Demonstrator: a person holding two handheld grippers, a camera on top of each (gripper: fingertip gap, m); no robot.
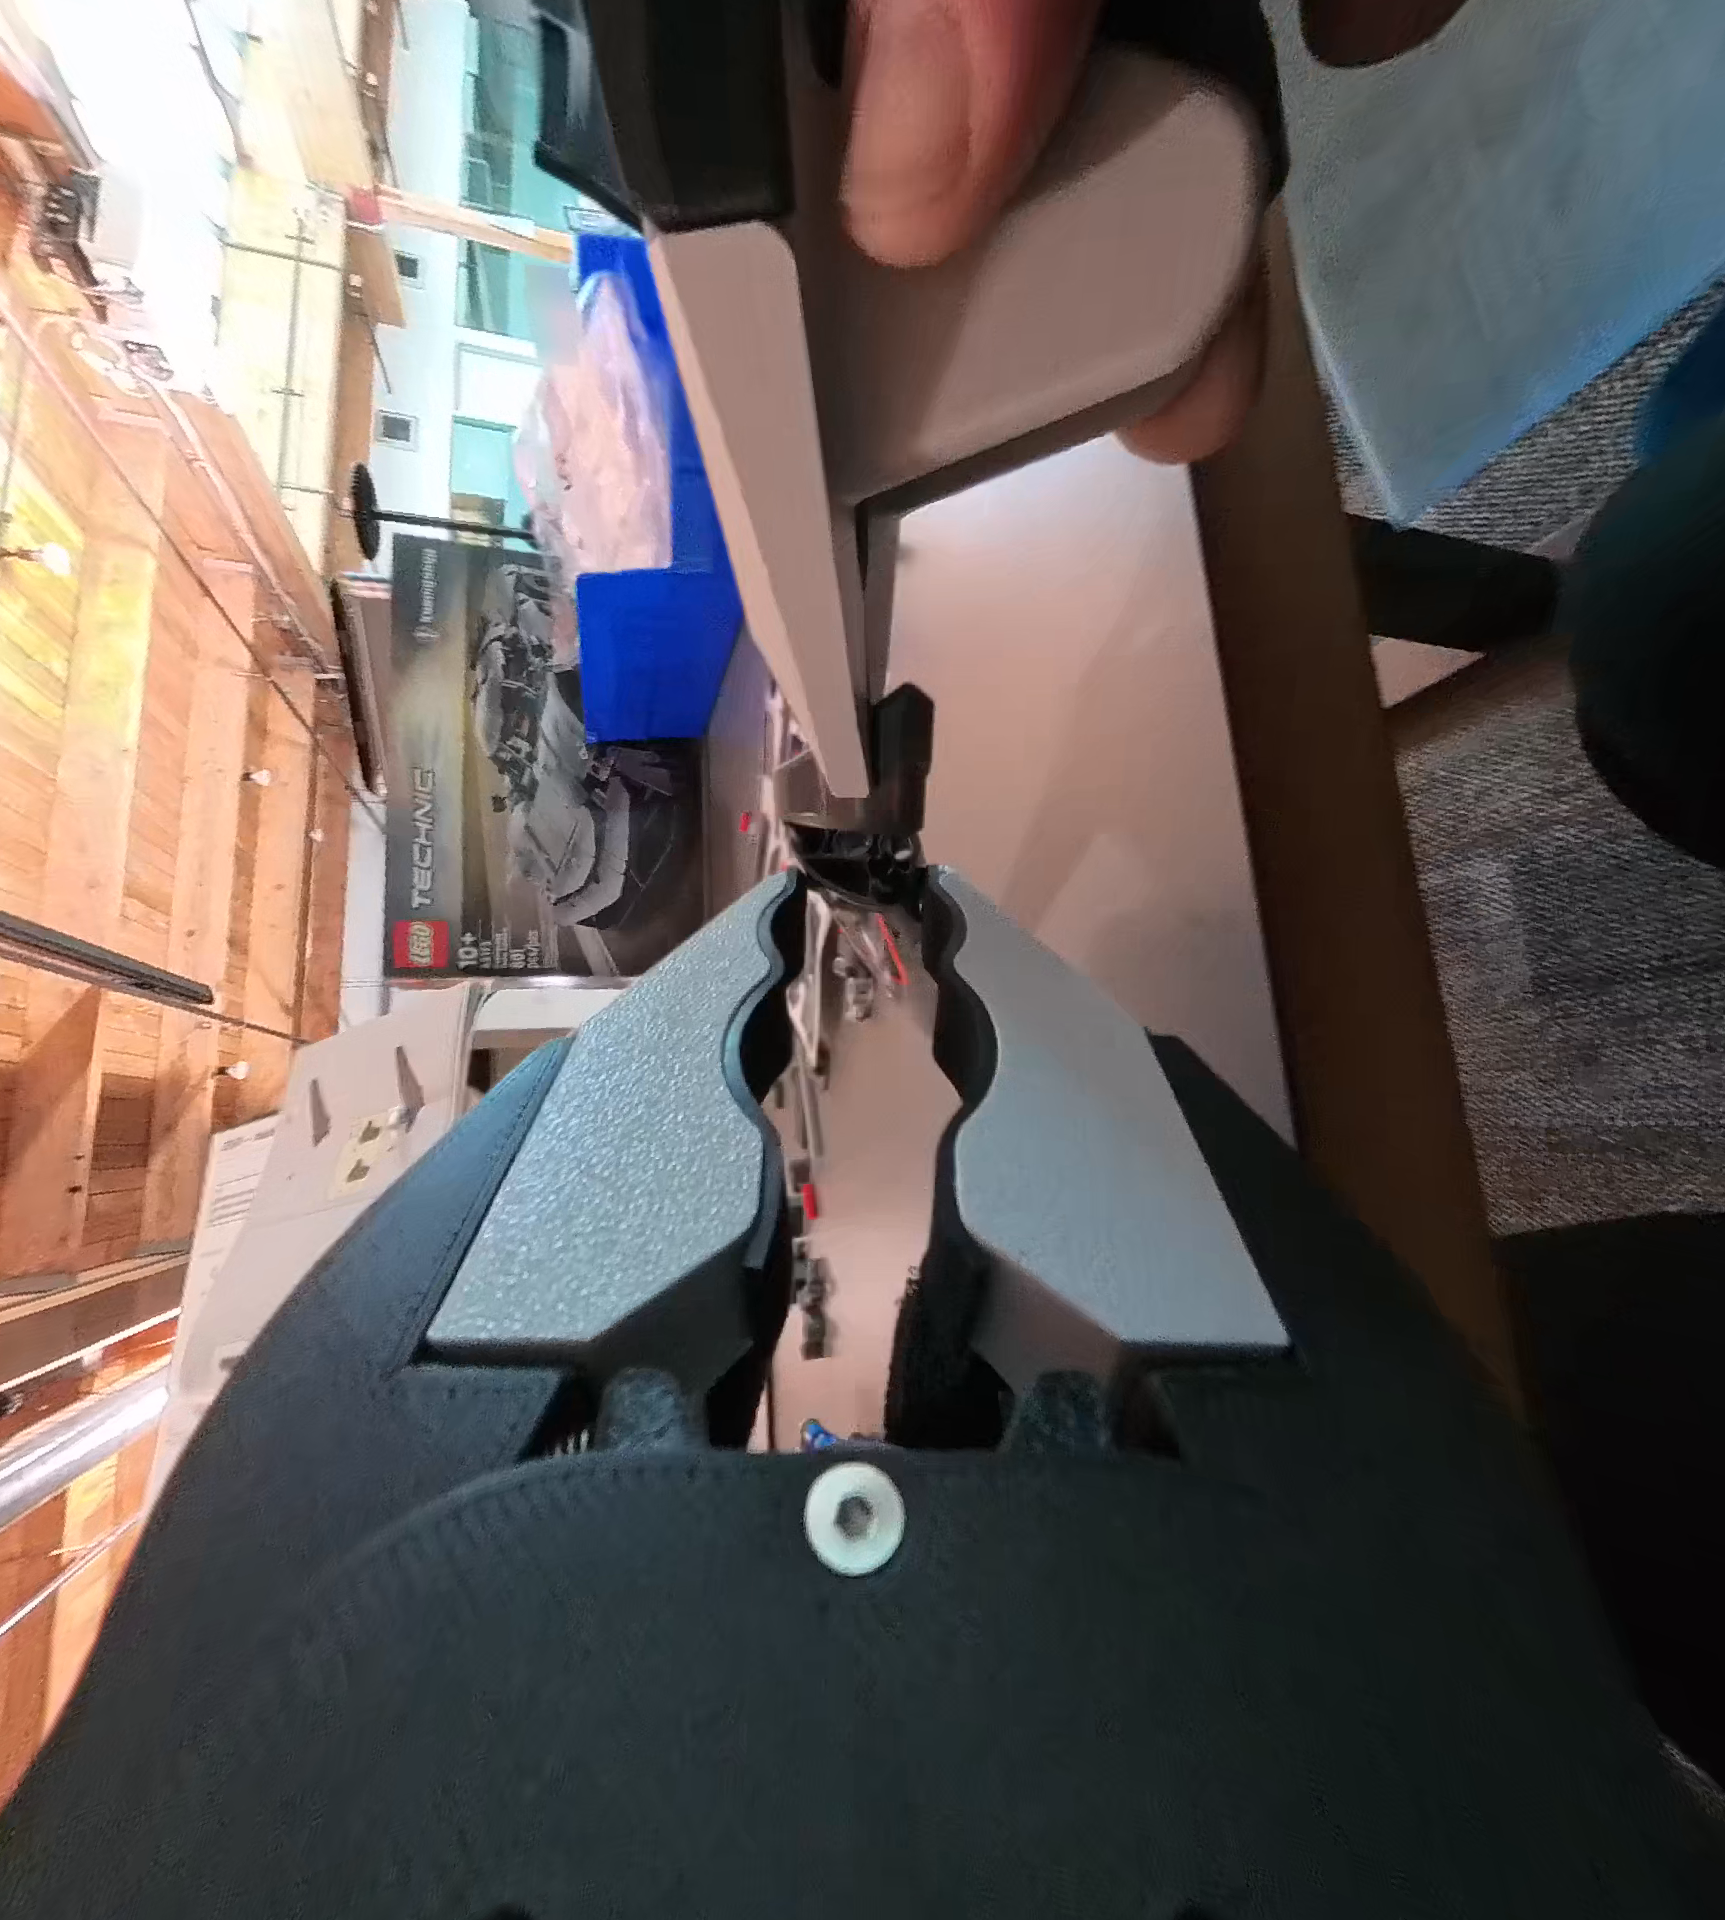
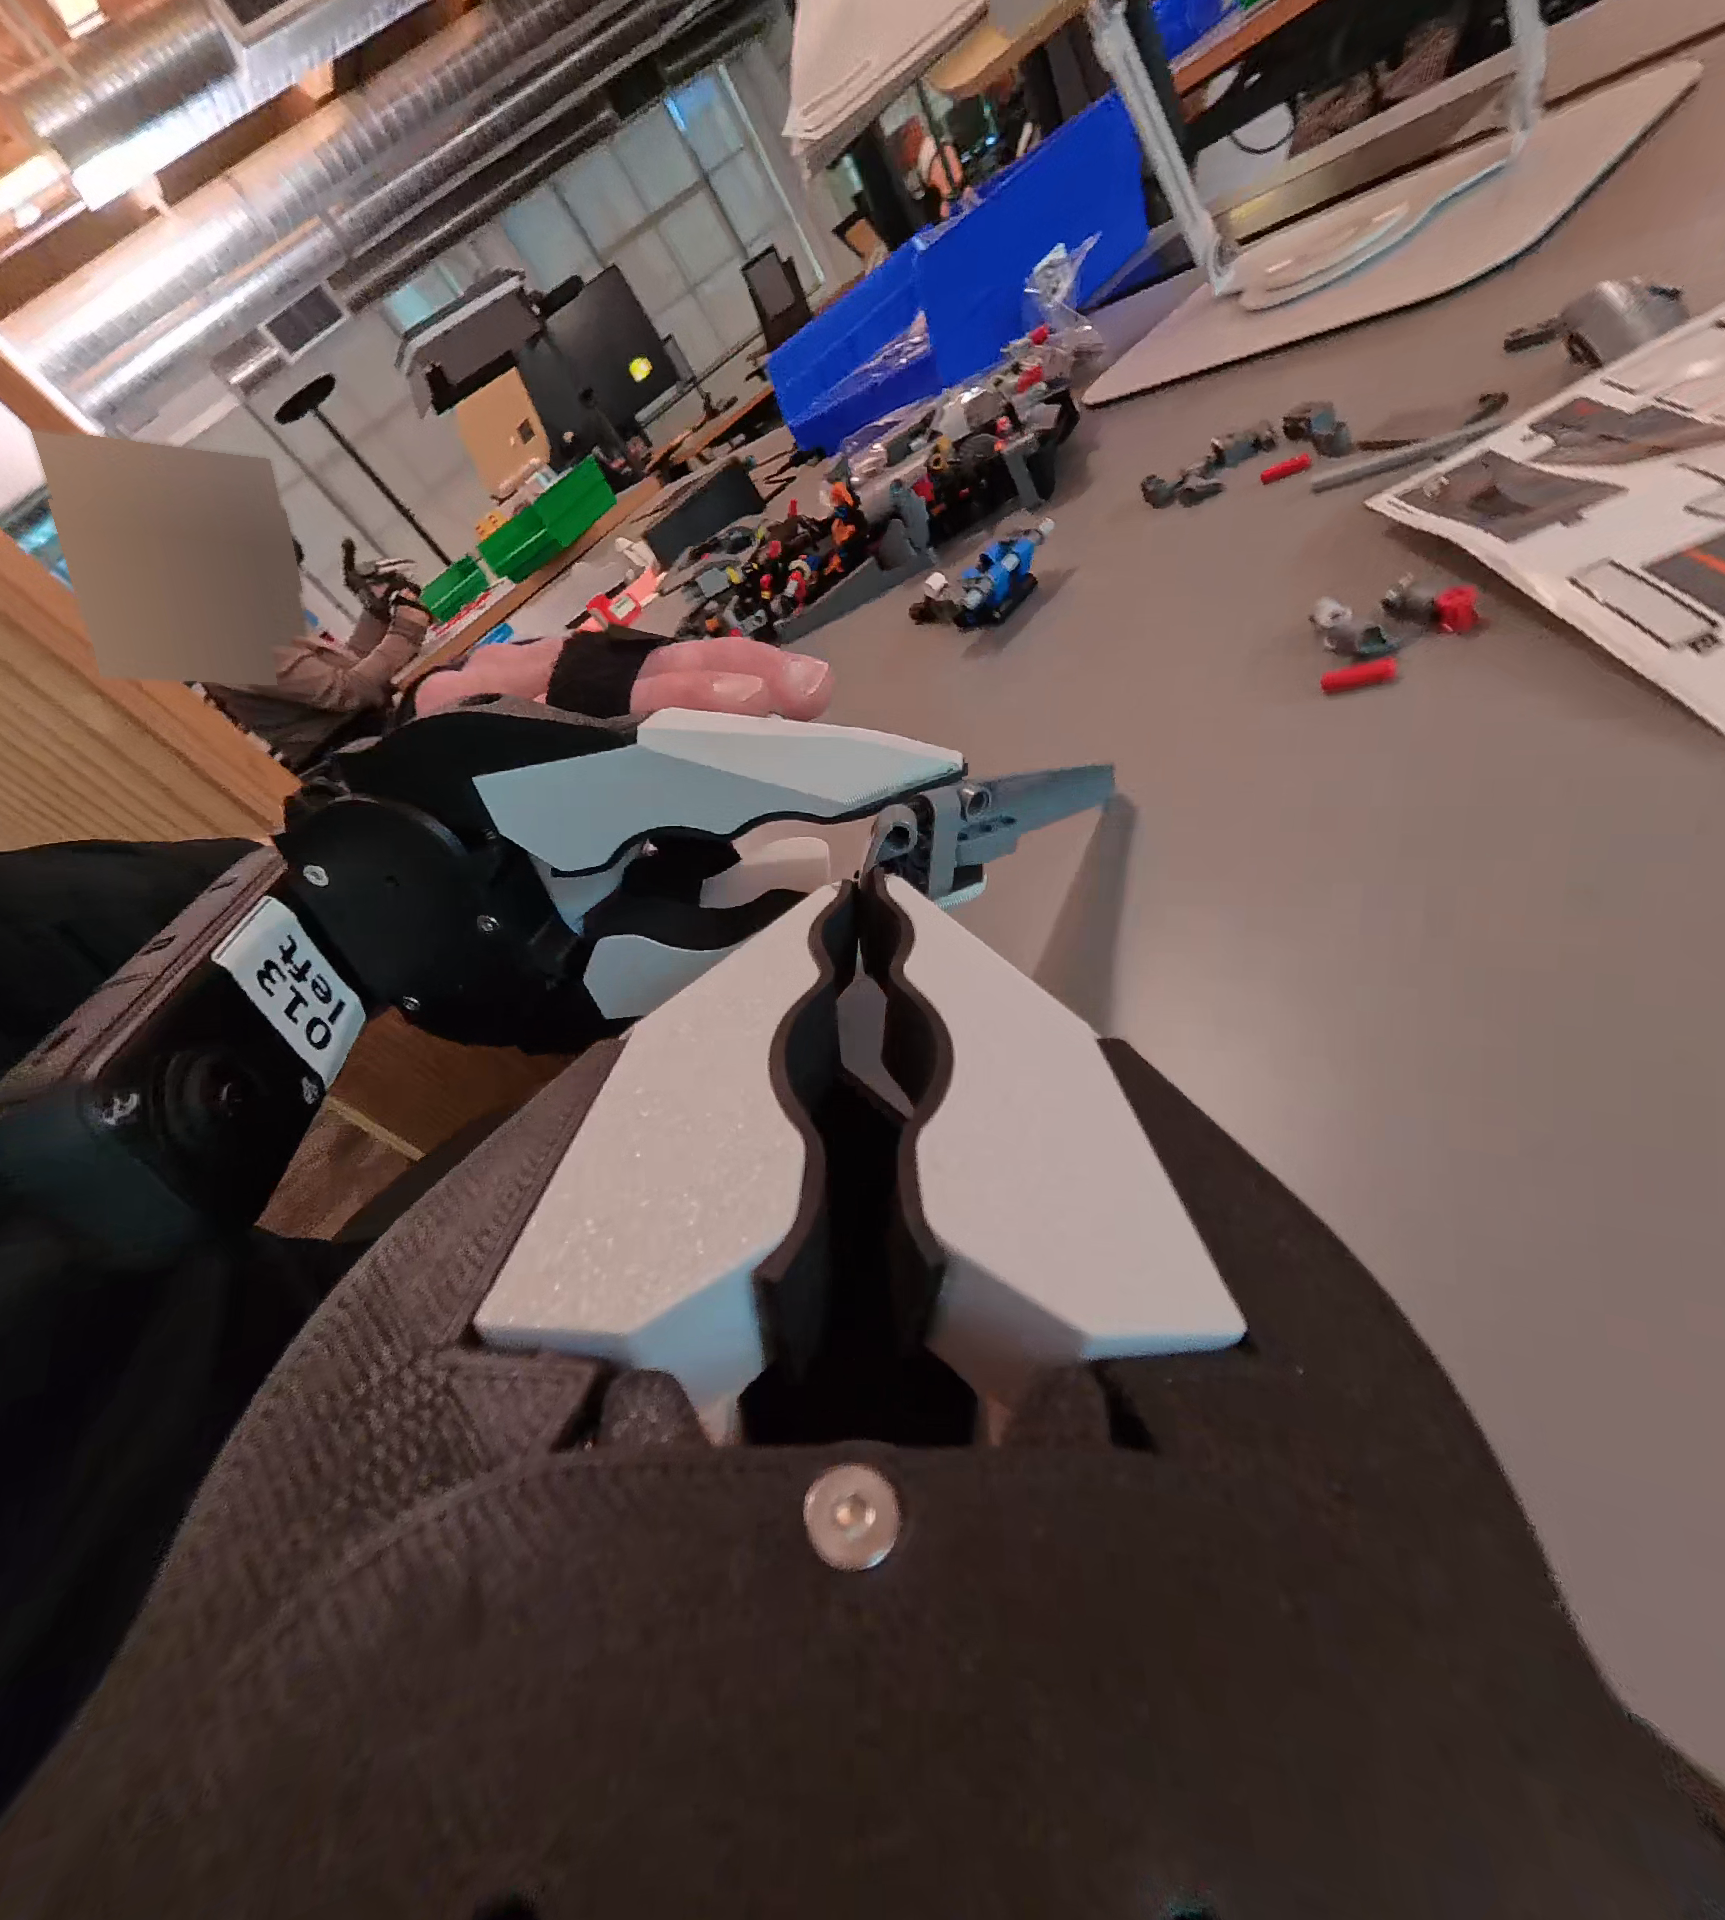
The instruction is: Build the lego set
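In the left wrist view my left gripper (image 1: 868,883) is shut on a small dark grey Lego sub-assembly (image 1: 863,857), held above the grey table (image 1: 1045,644). In the right wrist view it (image 2: 951,831) comes in from the left, and the sub-assembly (image 2: 1003,816) has a flat grey blade pointing right. My right gripper (image 2: 863,899) has its tips pinched together on a small dark piece (image 2: 889,831) that sits against the sub-assembly. In the left wrist view the right gripper (image 1: 863,774) comes down from above with that piece (image 1: 905,732) at its tip.
A partly built model (image 2: 899,499) and a small blue assembly (image 2: 993,577) lie farther back. Loose grey pieces and red pins (image 2: 1357,675) lie beside instruction sheets (image 2: 1668,520) on the right. Blue bins (image 2: 941,312) and the set's box (image 1: 484,769) stand behind. The table's front edge is near my grippers. Less than 4 cm separates the two grippers' tips.
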